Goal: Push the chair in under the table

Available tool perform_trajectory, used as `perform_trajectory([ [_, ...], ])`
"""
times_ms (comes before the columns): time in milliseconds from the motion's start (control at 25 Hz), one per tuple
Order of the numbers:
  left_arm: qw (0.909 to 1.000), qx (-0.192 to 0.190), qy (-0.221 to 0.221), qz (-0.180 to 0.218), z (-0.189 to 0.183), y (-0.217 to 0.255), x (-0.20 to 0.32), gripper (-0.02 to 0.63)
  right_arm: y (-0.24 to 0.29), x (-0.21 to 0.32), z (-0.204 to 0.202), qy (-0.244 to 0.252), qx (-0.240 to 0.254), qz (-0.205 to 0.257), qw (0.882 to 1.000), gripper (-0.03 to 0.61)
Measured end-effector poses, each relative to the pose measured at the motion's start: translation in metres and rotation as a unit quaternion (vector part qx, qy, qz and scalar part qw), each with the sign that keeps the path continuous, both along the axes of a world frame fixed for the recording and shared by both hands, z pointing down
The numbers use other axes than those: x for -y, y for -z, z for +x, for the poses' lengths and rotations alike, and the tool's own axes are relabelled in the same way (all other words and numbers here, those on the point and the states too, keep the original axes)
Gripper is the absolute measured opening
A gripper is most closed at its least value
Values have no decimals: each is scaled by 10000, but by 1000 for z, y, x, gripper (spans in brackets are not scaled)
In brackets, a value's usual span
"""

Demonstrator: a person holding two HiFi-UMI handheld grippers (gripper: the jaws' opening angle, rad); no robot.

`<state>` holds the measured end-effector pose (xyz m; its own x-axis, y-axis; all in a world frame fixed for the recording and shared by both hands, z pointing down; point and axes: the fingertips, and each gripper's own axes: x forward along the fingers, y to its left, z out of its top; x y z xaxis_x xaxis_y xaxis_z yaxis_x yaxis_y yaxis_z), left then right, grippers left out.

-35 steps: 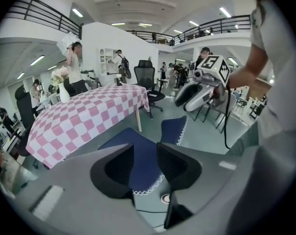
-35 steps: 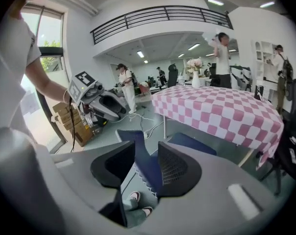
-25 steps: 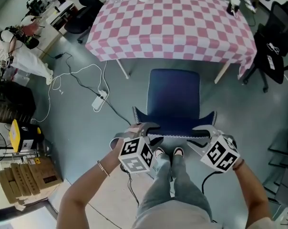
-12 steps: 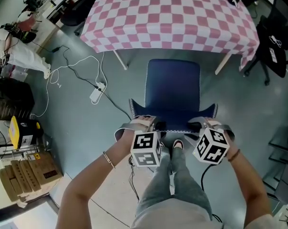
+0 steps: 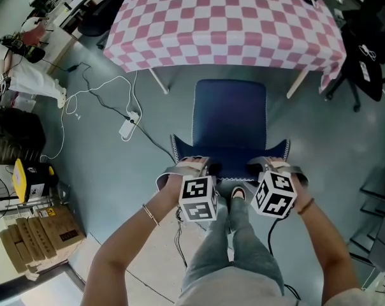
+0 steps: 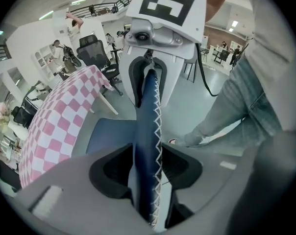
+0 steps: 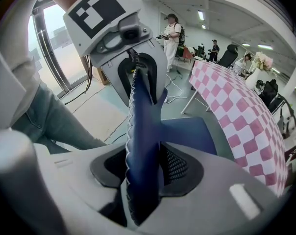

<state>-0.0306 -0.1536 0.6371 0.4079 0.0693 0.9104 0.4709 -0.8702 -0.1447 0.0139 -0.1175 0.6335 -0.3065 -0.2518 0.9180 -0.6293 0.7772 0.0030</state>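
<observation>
A blue chair (image 5: pixel 229 116) stands on the grey floor, its seat facing the table (image 5: pixel 231 24) with the pink-and-white checked cloth. The front of the seat is just short of the table's edge. My left gripper (image 5: pixel 196 166) sits over the left part of the backrest's top edge (image 5: pixel 231 164). My right gripper (image 5: pixel 269 166) sits over the right part. In the left gripper view the backrest (image 6: pixel 147 131) runs between the open jaws of my left gripper (image 6: pixel 147 180), with gaps on both sides. It runs the same way in the right gripper view, through my right gripper (image 7: pixel 143 180).
Two table legs (image 5: pixel 159 81) (image 5: pixel 297 85) flank the chair. A white cable and power strip (image 5: pixel 127 129) lie on the floor at left. A black office chair (image 5: pixel 364 62) stands at right. Cardboard boxes (image 5: pixel 33 234) sit at lower left. The person's legs (image 5: pixel 234 247) are right behind the backrest.
Both grippers have come down and drawn slightly inward over the backrest's top edge, and their marker cubes have rolled.
</observation>
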Motion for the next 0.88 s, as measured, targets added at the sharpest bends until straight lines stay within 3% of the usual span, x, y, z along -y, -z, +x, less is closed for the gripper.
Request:
perform_trajectory([
  [360,9994,-13,191,-296,2,-5,-2,127,-2,3,0,-139,35,91,9999,152],
  [560,9993,-148,286,-189,4,-5,1,101,-5,3,1,-135,-59,198,9997,115],
  [880,9984,-229,421,-285,7,-3,4,95,-3,5,2,-52,122,38,9999,110],
])
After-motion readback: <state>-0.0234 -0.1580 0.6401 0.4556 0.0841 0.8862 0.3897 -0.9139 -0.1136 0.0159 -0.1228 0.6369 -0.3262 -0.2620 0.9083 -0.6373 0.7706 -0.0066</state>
